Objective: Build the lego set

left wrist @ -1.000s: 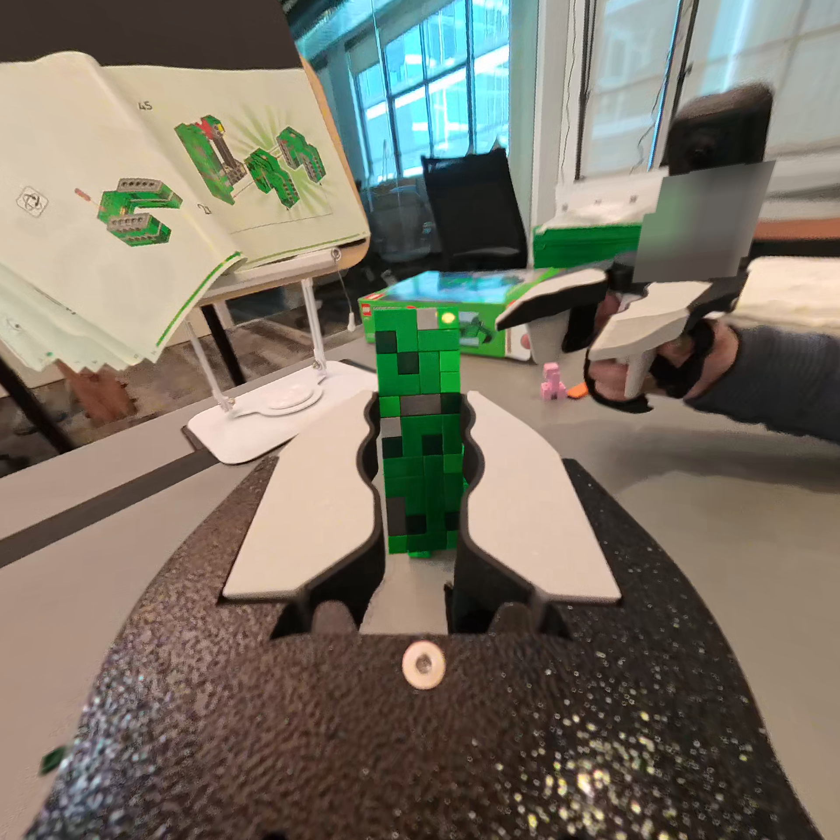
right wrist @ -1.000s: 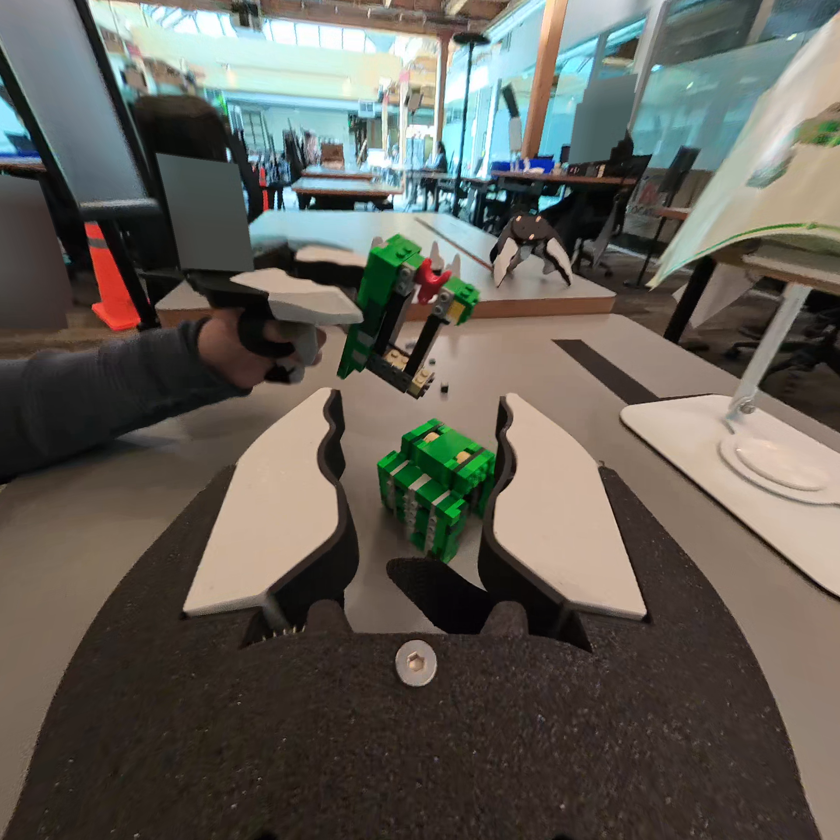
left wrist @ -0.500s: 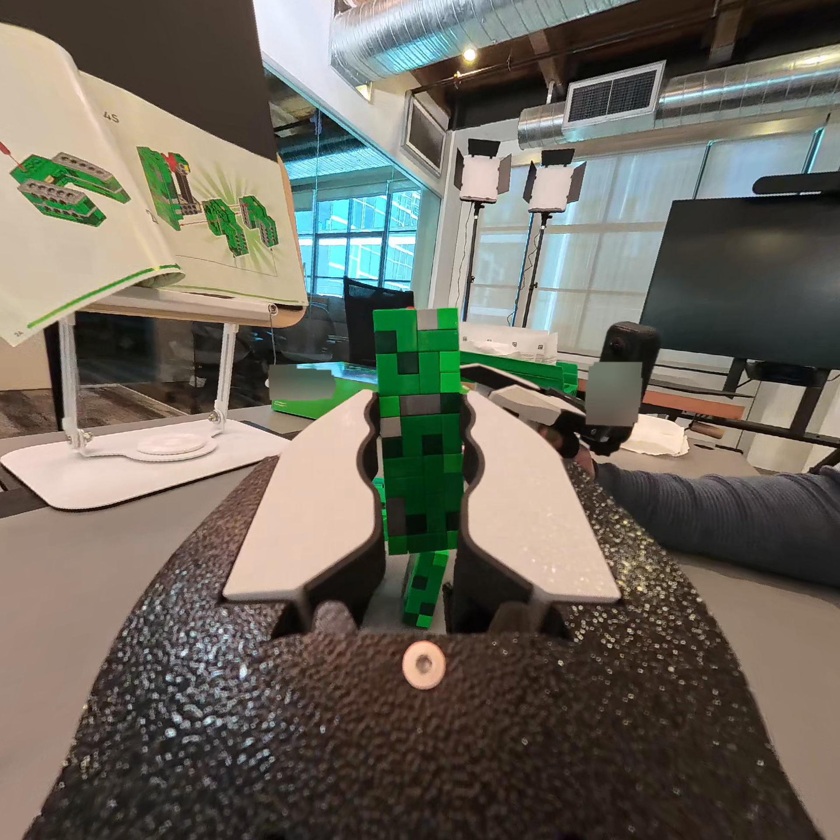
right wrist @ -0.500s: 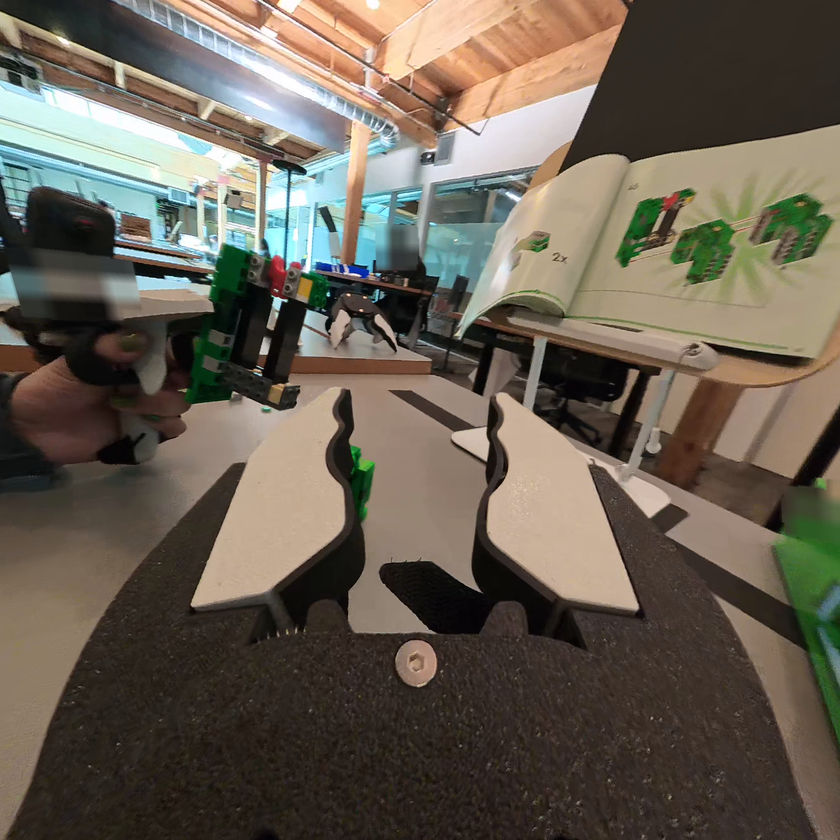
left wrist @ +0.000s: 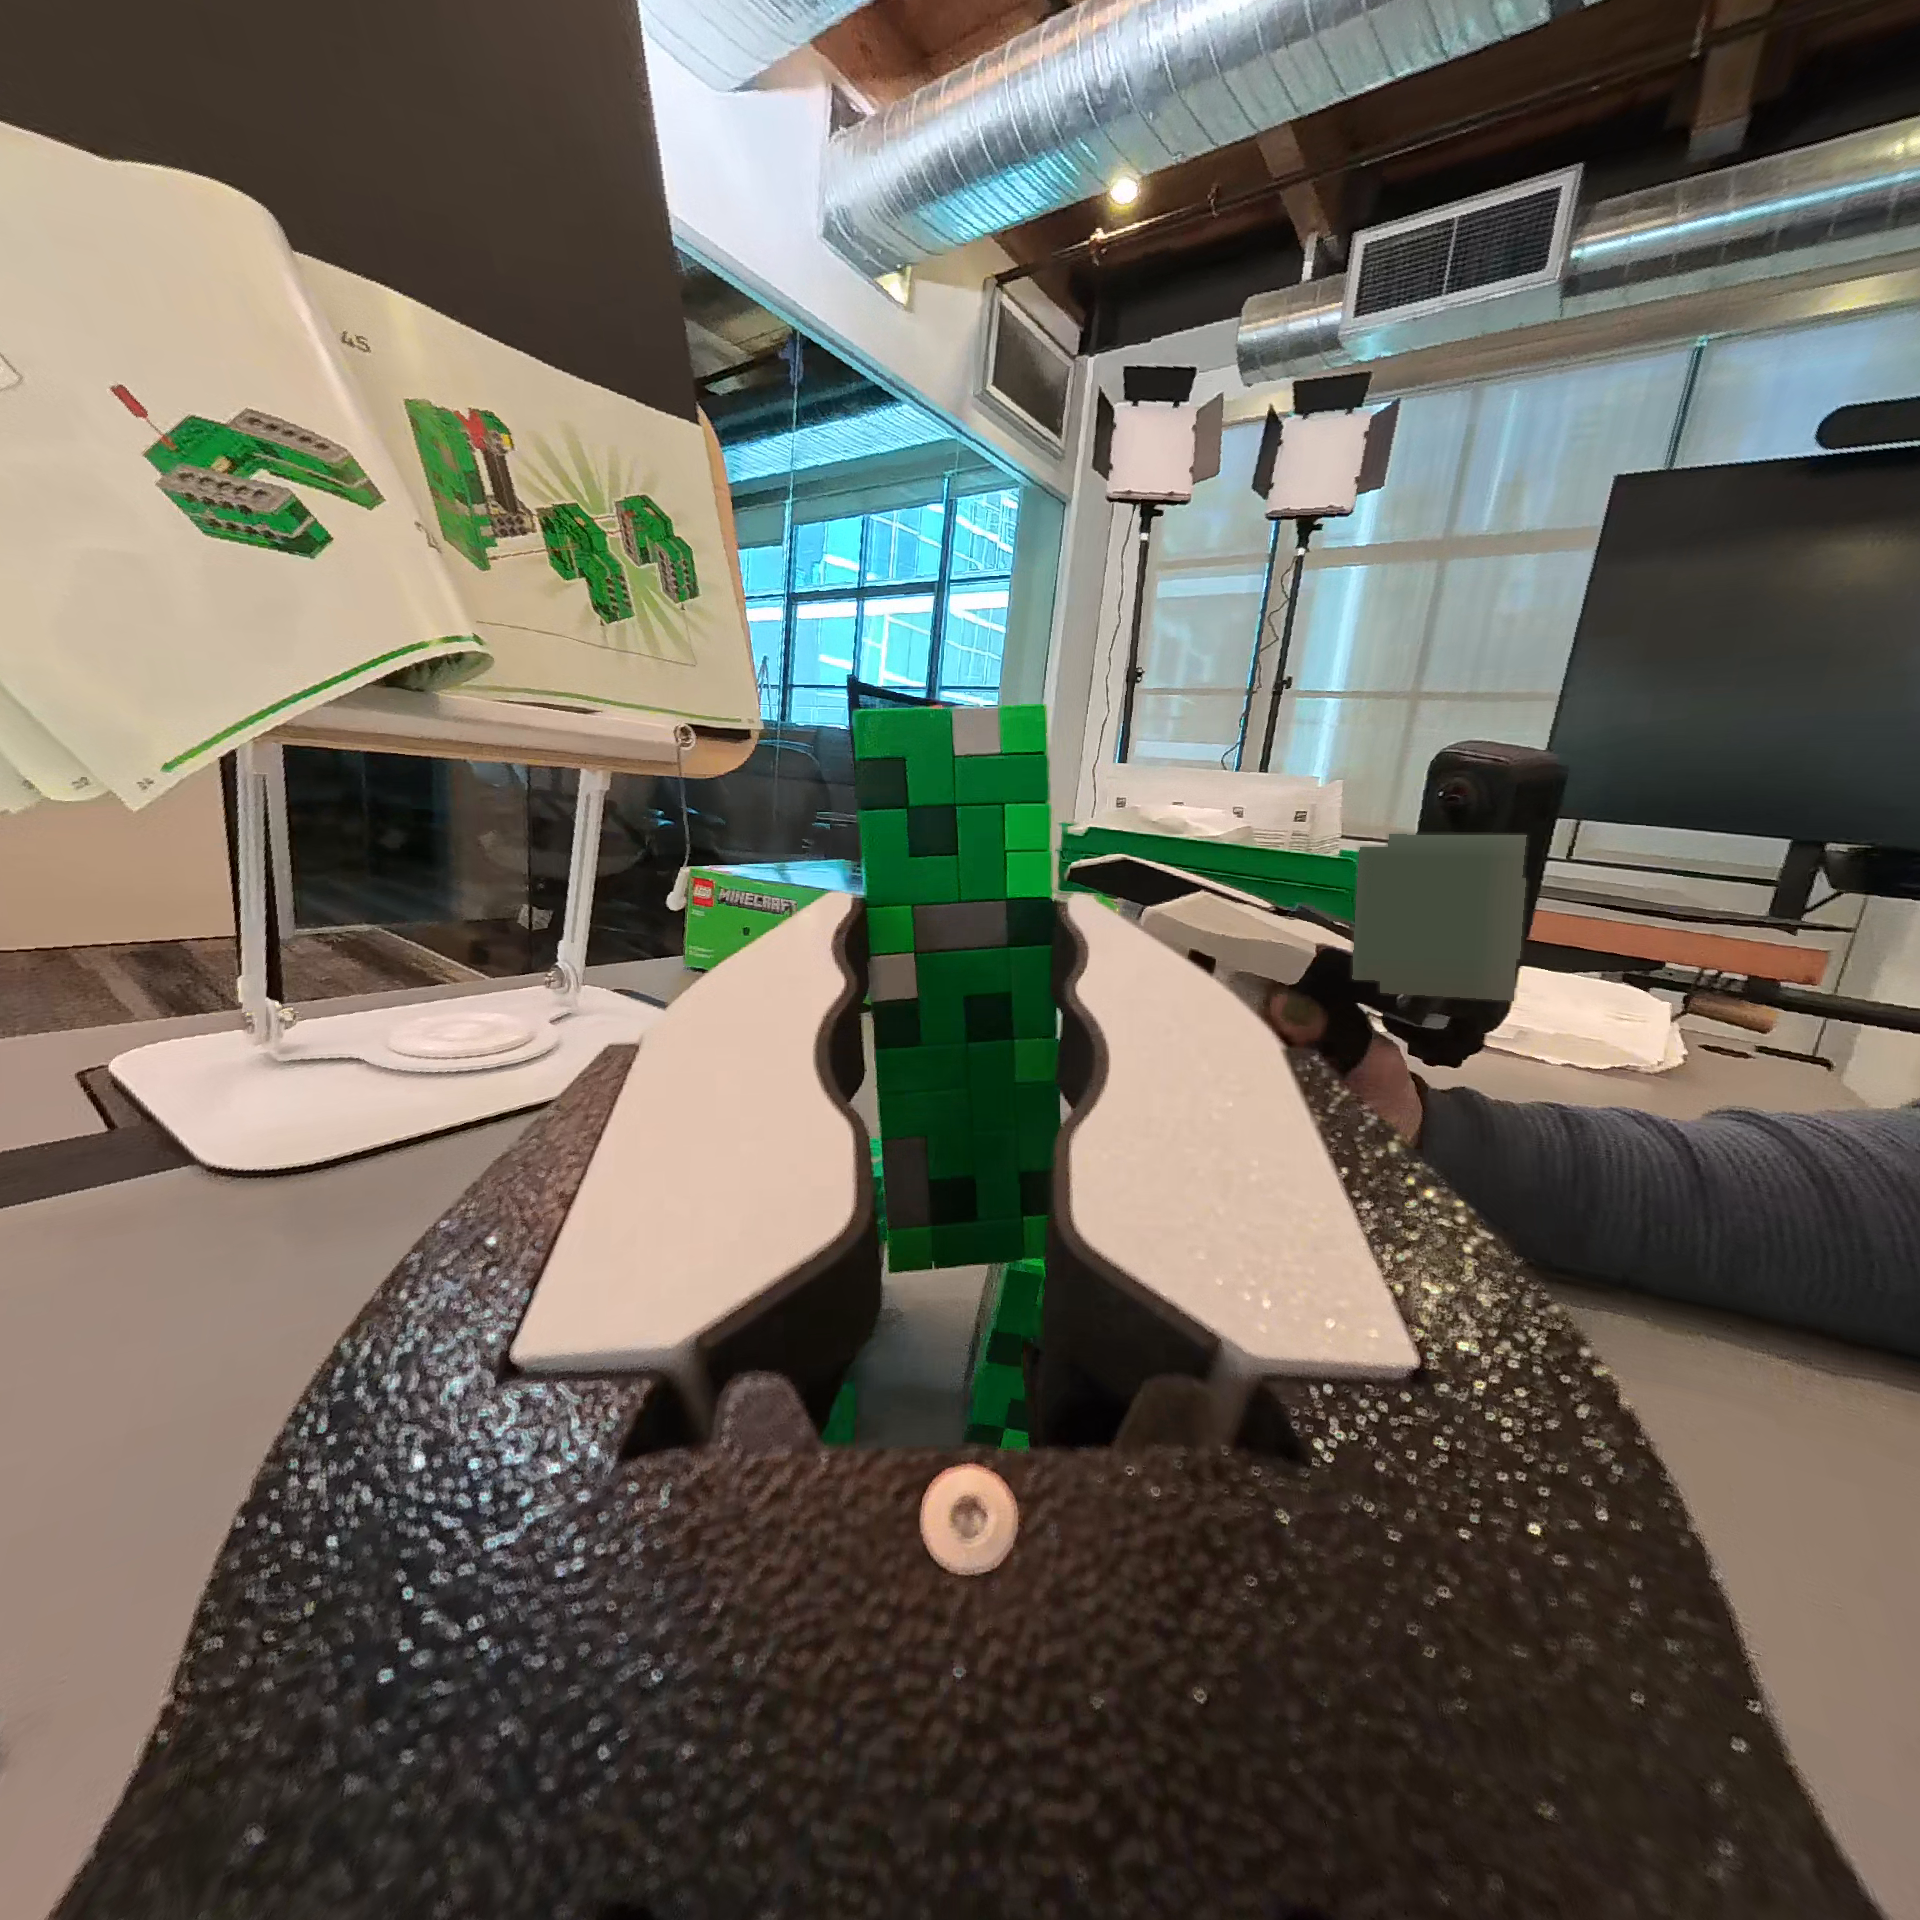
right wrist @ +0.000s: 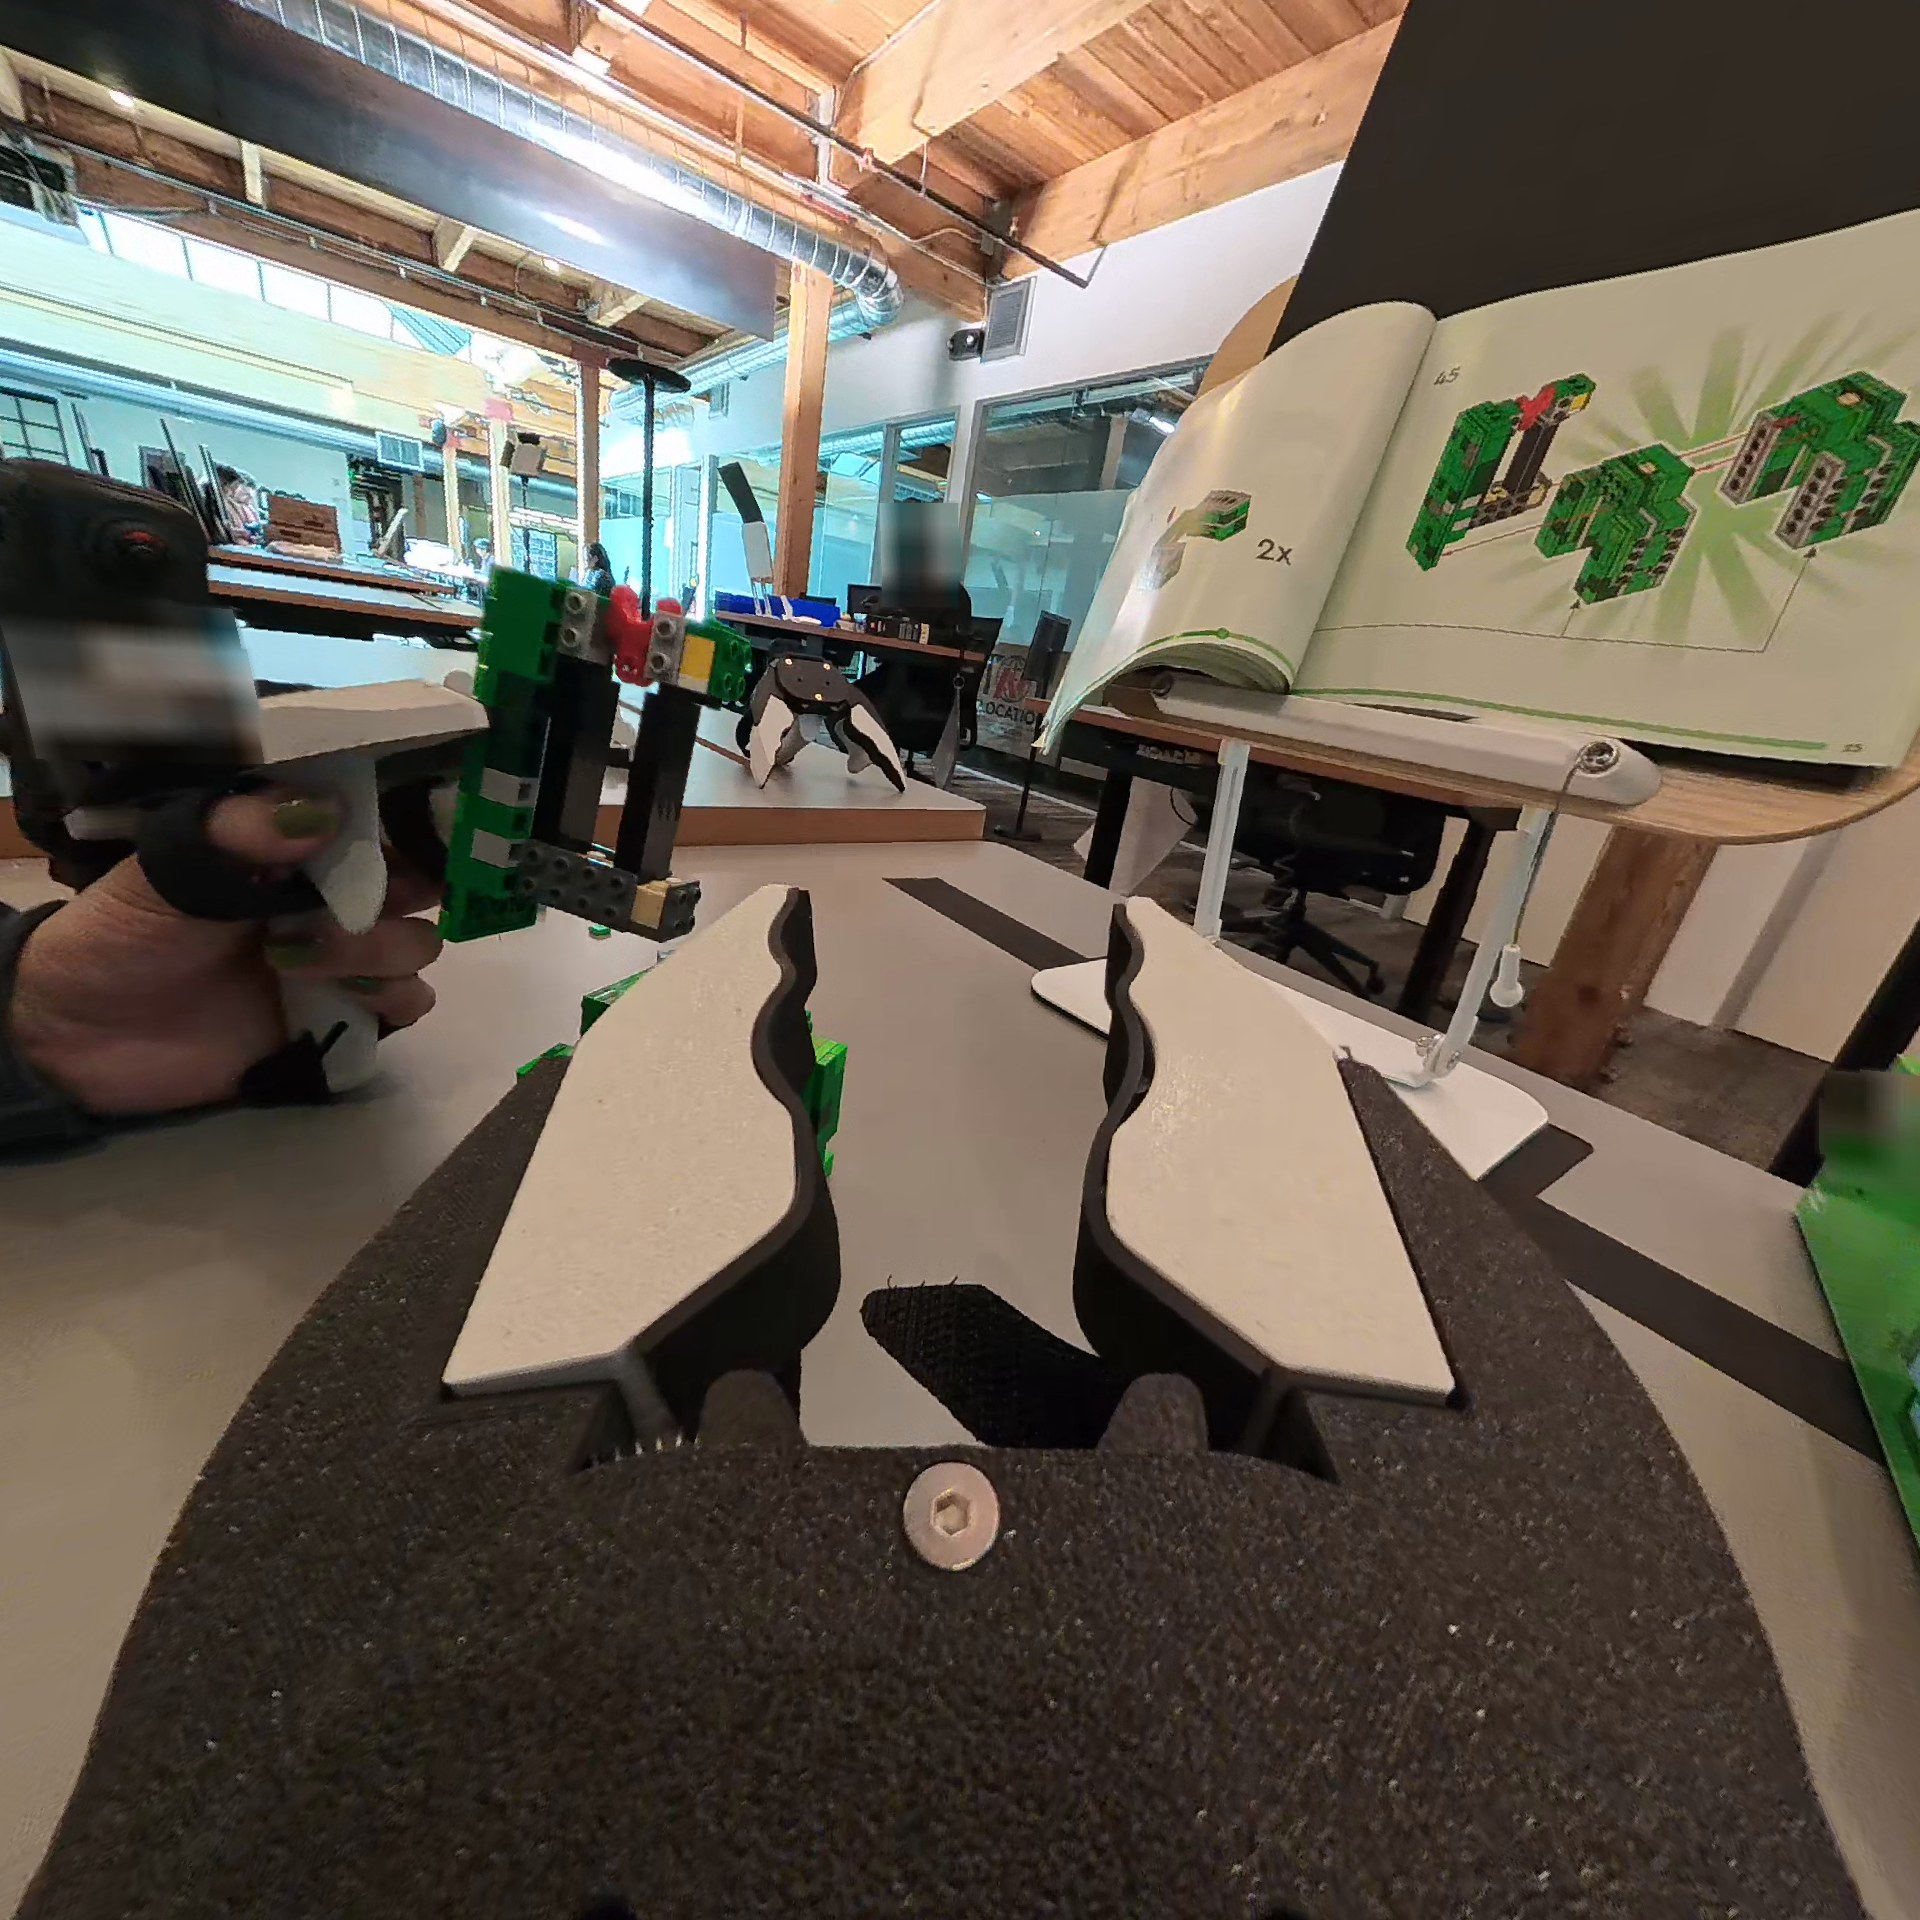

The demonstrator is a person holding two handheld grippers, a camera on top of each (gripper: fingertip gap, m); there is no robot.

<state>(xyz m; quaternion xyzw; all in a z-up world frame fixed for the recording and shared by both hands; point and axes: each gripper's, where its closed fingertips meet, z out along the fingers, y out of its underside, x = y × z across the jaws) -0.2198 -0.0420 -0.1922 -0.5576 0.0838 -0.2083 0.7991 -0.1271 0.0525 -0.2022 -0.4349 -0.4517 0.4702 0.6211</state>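
Left claw clenched on green lego body, held upright; right claw released above tabletop, empty.

Right gripper jaws apart, nothing betw. them, over grey table. Left gripper at left holds green lego frame upright. Green lego block beside right gripper's left finger. Instruction booklet open on stand, upper right.

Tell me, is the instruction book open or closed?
Open. The book lies spread on its white stand, two pages showing pictures of green brick pieces.
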